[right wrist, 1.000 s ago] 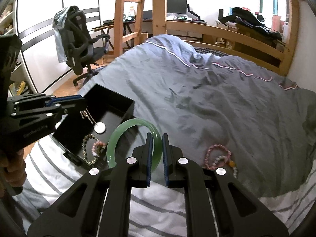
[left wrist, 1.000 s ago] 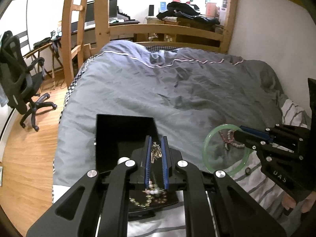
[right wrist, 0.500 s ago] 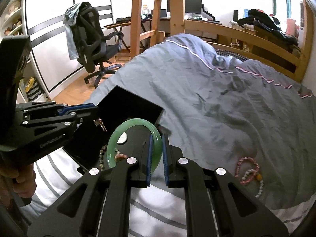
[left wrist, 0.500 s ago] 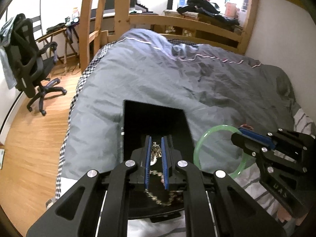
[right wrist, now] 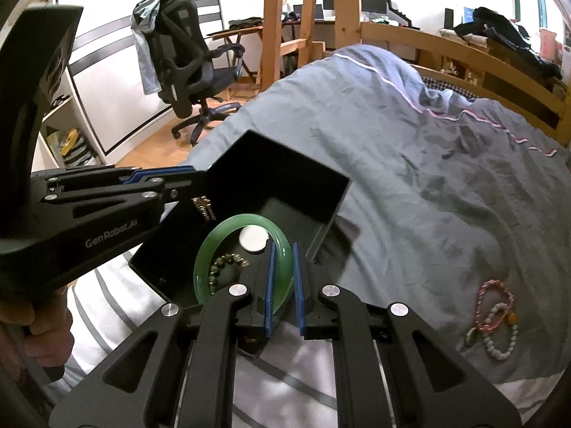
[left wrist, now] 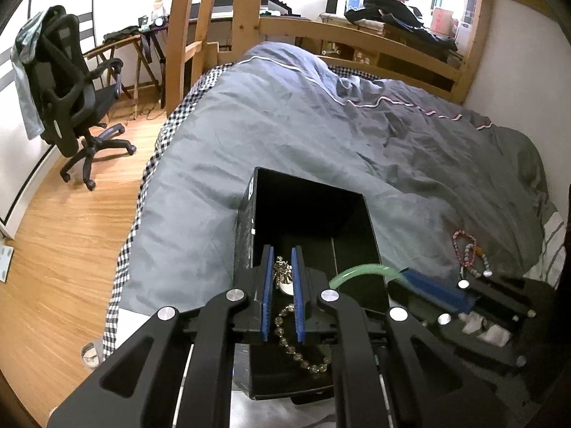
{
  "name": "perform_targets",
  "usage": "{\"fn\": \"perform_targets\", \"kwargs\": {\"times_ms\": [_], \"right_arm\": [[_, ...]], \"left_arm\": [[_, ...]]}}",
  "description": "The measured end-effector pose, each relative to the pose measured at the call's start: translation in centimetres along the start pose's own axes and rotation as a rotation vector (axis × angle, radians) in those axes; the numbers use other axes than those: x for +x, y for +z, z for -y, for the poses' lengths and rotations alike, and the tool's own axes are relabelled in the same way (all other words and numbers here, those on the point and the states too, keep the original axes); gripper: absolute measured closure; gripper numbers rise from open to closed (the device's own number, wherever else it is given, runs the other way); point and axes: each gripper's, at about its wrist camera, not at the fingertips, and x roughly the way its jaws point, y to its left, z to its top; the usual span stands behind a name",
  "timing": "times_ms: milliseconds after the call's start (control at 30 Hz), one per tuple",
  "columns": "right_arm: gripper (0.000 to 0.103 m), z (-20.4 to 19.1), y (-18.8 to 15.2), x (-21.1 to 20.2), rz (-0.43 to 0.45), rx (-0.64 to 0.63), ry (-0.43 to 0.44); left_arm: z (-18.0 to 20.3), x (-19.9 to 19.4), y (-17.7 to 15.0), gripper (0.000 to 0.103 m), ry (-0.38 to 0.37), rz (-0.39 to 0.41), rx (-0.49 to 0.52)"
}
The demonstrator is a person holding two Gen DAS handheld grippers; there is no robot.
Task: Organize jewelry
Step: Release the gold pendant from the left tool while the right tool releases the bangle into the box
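Note:
An open black jewelry box (left wrist: 307, 214) (right wrist: 285, 174) lies on the grey duvet. My left gripper (left wrist: 283, 253) is shut on a gold pendant (left wrist: 282, 273) (right wrist: 203, 208) and holds it over the box. My right gripper (right wrist: 282, 249) is shut on a green jade bangle (right wrist: 228, 235) (left wrist: 360, 271) and holds it over the box opening. A beaded bracelet (left wrist: 299, 353) (right wrist: 223, 264) and a white round piece (right wrist: 253, 239) lie inside the box. Pink and white bead bracelets (left wrist: 469, 253) (right wrist: 494, 315) lie on the bed to the right.
The grey duvet (left wrist: 321, 125) covers the bed, with a striped white sheet (right wrist: 285, 385) at the near edge. A wooden bed frame (left wrist: 357, 35) rises behind. A black office chair (left wrist: 67, 96) stands on the wood floor to the left.
My right gripper has carried the green bangle left to over the box. My left gripper has stayed shut on the pendant and shifted over the box.

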Motion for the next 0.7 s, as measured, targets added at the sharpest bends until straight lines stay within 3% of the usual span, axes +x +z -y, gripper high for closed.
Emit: {"fn": "perform_targets", "kwargs": {"times_ms": [233, 267, 333, 367, 400, 500, 600, 700], "right_arm": [[0.088, -0.1, -0.6, 1.5, -0.039, 0.026, 0.064], [0.083, 0.0, -0.7, 1.5, -0.036, 0.031, 0.068], [0.057, 0.3, -0.6, 1.3, -0.024, 0.036, 0.077], [0.037, 0.4, -0.6, 1.0, -0.011, 0.041, 0.073], [0.032, 0.8, -0.6, 0.2, 0.019, 0.053, 0.061], [0.008, 2.0, -0.4, -1.7, 0.064, 0.070, 0.010], [0.007, 4.2, -0.6, -4.1, 0.092, 0.068, -0.094], [0.005, 6.8, -1.0, -6.2, 0.086, 0.100, -0.179]], "left_arm": [[-0.5, 0.4, -0.2, 0.093, -0.019, -0.014, -0.039], [-0.6, 0.4, -0.2, 0.089, -0.016, -0.014, -0.044], [-0.8, 0.3, -0.2, 0.073, -0.020, -0.007, -0.057], [-0.9, 0.1, -0.2, 0.053, -0.015, 0.004, -0.066], [-0.9, -0.3, -0.1, 0.041, -0.007, 0.027, -0.074], [-0.8, -1.0, 0.1, 0.028, -0.019, 0.063, -0.086], [-0.3, -1.5, 0.2, 0.016, -0.025, 0.091, -0.079], [1.2, -2.3, 0.0, 0.011, -0.056, 0.114, -0.045]]}}
